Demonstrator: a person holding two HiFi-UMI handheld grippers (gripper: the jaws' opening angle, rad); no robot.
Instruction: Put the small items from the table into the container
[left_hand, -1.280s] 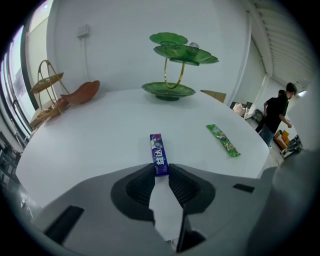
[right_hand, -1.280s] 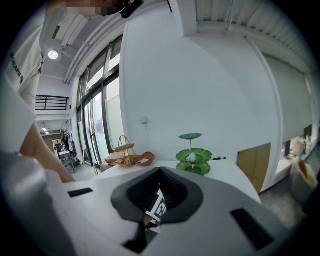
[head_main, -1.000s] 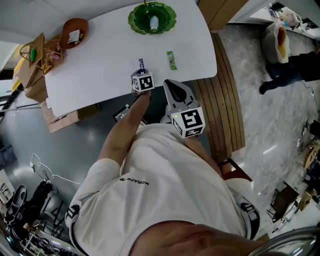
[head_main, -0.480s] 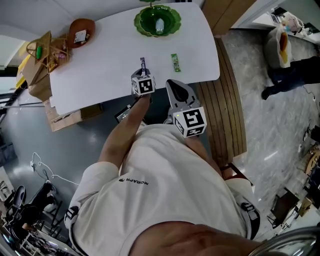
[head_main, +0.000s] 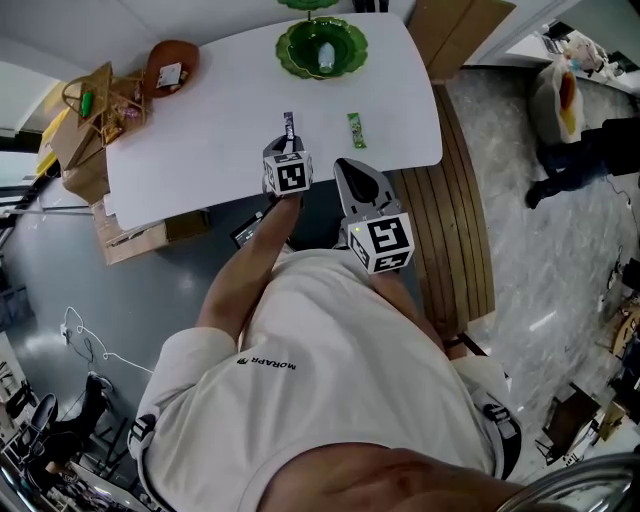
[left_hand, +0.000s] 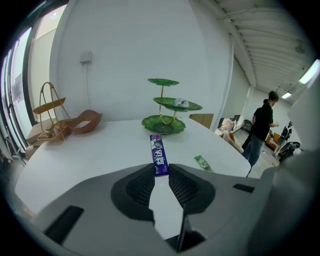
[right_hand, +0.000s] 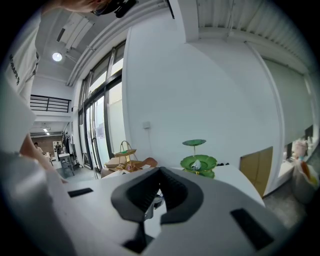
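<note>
White and rounded at its corners, the surface (head_main: 200, 140) carries a green tiered dish stand (head_main: 322, 45) at its 12 o'clock edge, with a brown bowl (head_main: 168, 68) and a wire basket (head_main: 95, 100) off at 10 o'clock. The left gripper (head_main: 287, 142) has its fingers (left_hand: 142, 182) narrowly parted, clamped on the near end of a purple gum pack (left_hand: 159, 155) that points to 12 o'clock, at the stand. A green packet (head_main: 356, 130) lies flat just at the pack's 3 o'clock. The right gripper (right_hand: 160, 172) hangs over the surface's 6 o'clock edge, fingertips meeting, holding nothing.
</note>
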